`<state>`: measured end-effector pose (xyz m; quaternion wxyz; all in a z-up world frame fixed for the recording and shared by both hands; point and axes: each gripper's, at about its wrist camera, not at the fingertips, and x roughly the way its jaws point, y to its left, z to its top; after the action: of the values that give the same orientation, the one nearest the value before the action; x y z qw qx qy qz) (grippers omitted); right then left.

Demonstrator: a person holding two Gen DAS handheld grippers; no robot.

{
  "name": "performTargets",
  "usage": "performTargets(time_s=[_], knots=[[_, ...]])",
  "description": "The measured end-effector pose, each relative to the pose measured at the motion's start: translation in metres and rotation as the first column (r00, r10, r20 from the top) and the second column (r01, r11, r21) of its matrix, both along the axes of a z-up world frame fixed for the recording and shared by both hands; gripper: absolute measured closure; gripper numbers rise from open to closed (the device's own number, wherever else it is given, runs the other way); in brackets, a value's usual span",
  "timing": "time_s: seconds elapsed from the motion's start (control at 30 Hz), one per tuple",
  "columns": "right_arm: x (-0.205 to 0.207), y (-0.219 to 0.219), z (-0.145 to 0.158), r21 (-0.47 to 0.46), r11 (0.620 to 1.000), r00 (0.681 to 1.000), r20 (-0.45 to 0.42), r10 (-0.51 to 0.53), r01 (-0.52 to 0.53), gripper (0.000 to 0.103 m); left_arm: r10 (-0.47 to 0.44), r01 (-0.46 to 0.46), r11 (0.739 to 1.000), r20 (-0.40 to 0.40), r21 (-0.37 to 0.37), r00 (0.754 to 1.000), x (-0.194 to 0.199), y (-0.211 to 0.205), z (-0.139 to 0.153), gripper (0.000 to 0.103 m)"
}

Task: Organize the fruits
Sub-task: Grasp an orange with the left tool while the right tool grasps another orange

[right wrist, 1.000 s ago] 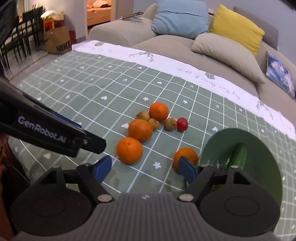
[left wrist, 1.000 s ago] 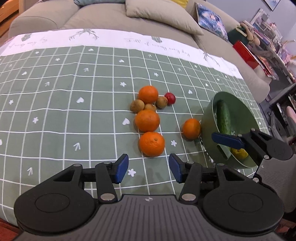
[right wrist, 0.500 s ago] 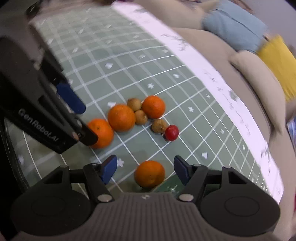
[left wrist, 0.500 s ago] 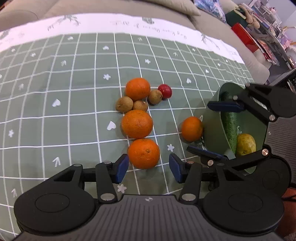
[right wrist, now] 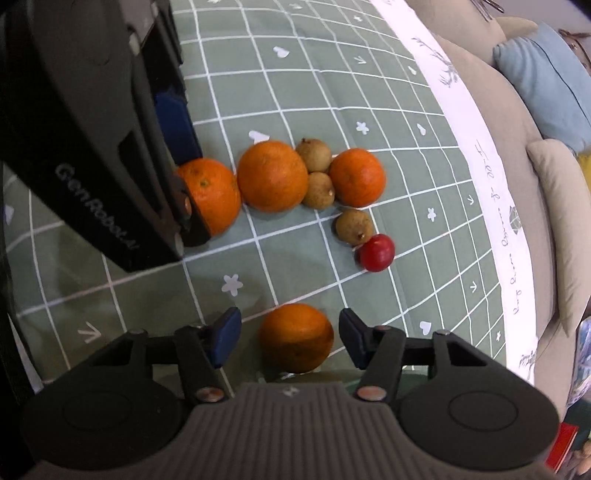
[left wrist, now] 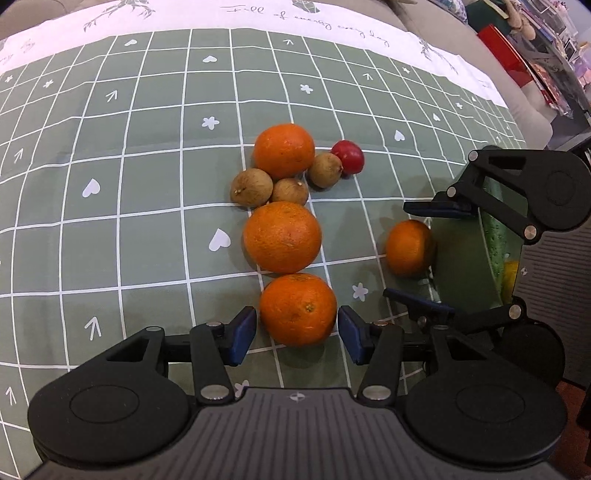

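Several oranges, three small brown fruits (left wrist: 251,187) and a red fruit (left wrist: 347,156) lie on a green checked cloth. My left gripper (left wrist: 297,334) is open with the nearest orange (left wrist: 297,309) between its blue pads, not clamped. My right gripper (right wrist: 290,338) is open around a separate orange (right wrist: 295,338), which also shows in the left wrist view (left wrist: 408,248) beside the green bowl (left wrist: 461,266). The bowl holds a cucumber (left wrist: 496,229) and a yellow fruit (left wrist: 511,275). Two more oranges (left wrist: 282,236) (left wrist: 284,150) lie farther off.
A beige sofa with a blue cushion (right wrist: 546,81) and a beige one runs behind the table. The cloth's white lettered border (left wrist: 295,18) marks the far edge. The two grippers are close together near the bowl.
Both grippers have moved forward and down onto the fruit: the left now straddles the nearest orange, the right straddles the orange beside the bowl. Both jaws stay open.
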<state>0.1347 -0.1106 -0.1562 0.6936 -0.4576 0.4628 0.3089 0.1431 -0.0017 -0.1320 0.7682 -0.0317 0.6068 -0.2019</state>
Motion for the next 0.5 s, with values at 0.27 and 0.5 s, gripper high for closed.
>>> performTargets(time_s=[0.27, 0.5], knots=[[-0.004, 0.0, -0.004, -0.013, 1.0, 0.999, 0.033, 0.01, -0.009, 0.063, 0.007, -0.007, 1.0, -0.001, -0.018, 1.0, -0.002, 0.0, 0.001, 0.055], [-0.008, -0.004, 0.025, 0.132, 0.987, 0.991, 0.081, -0.105, 0.093, 0.063, 0.04, -0.039, 0.998, 0.019, -0.043, 0.999, -0.013, 0.006, 0.018, 0.056]])
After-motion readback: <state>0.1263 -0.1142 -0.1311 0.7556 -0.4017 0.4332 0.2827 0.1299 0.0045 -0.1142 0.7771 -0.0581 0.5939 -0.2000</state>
